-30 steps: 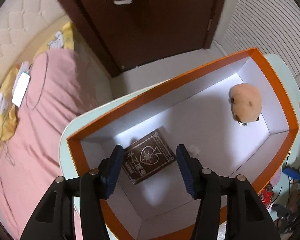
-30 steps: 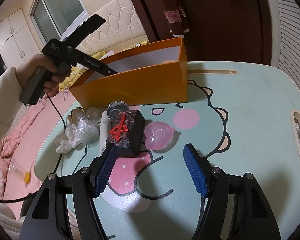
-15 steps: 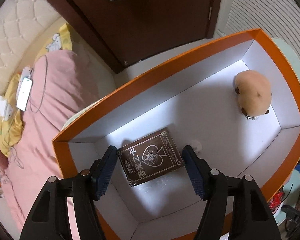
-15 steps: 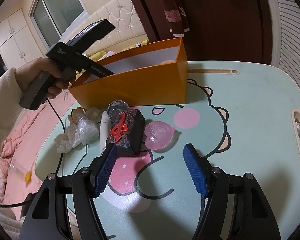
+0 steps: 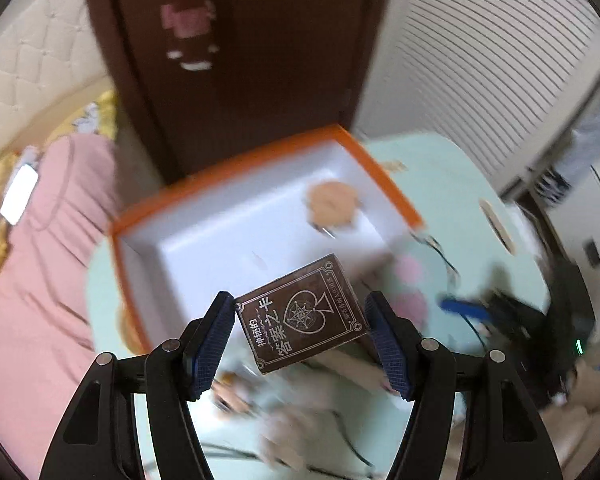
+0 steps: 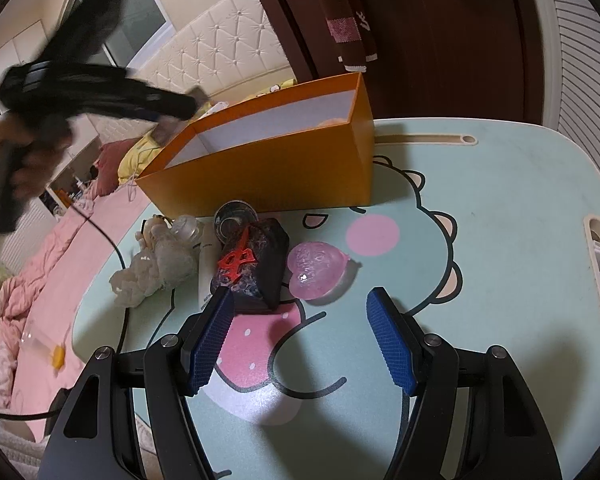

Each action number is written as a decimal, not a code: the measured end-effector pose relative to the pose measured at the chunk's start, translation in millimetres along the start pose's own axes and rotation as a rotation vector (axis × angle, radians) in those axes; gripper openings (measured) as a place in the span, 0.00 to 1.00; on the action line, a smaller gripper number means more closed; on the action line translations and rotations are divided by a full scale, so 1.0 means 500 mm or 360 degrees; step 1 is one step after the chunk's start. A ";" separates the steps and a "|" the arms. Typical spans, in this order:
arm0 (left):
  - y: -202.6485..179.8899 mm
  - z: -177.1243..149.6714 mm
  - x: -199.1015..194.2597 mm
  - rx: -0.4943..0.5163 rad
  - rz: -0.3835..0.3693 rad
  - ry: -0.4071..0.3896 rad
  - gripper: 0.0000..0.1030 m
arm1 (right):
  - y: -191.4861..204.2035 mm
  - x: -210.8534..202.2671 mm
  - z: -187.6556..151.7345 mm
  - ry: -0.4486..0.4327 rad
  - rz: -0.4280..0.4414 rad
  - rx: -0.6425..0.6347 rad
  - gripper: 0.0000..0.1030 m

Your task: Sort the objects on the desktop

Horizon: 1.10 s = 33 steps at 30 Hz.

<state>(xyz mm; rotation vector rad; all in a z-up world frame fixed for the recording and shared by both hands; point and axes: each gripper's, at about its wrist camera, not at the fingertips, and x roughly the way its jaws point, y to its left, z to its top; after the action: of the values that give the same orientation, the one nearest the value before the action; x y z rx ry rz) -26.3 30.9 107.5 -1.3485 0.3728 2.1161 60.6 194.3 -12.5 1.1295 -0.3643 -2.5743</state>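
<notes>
A brown card box (image 5: pixel 304 316) with a spade emblem sits sharp between the blue pads of my left gripper (image 5: pixel 300 304), which is shut on it, lifted above the near end of the orange box (image 5: pixel 236 160). The rest of that view is motion-blurred. A tan plush toy (image 5: pixel 332 204) lies inside the orange box. My right gripper (image 6: pixel 300 298) hovers open over the table (image 6: pixel 480 200), just short of a dark box with a red ornament (image 6: pixel 256 264) and a pink heart (image 6: pixel 318 270). Nothing is between its fingers.
Beside the dark box lie a metal tin (image 6: pixel 235 216), a white tube (image 6: pixel 206 264) and crumpled clear plastic (image 6: pixel 152 268). The orange box (image 6: pixel 260 172) stands behind them. A hand (image 6: pixel 36 148) holds the other gripper above the box's left end. A bed lies left, a door behind.
The left gripper has closed on the brown card box and lifted it up out of the orange box, swinging fast. The right gripper has stayed still and open.
</notes>
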 end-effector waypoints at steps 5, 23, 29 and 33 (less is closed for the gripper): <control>-0.050 -0.114 0.012 -0.0056 -0.0010 -0.0064 0.65 | -0.003 -0.002 0.000 -0.0002 0.0009 0.0011 0.67; -0.028 -0.238 0.032 -0.0179 0.0258 -0.0430 0.72 | -0.010 -0.003 0.000 -0.0013 0.0038 0.0046 0.67; 0.022 -0.269 -0.022 -0.0352 0.0318 -0.0686 0.82 | -0.011 -0.003 0.001 -0.0016 0.0046 0.0054 0.67; 0.121 -0.303 -0.062 -0.0623 0.0479 -0.0752 0.82 | -0.009 -0.002 0.002 -0.0015 0.0037 0.0047 0.67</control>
<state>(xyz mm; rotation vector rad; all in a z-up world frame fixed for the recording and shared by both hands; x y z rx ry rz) 56.0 -106.5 62.9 -0.9772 -0.0437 2.7775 59.9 199.1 -12.7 1.1169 -0.4168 -2.5627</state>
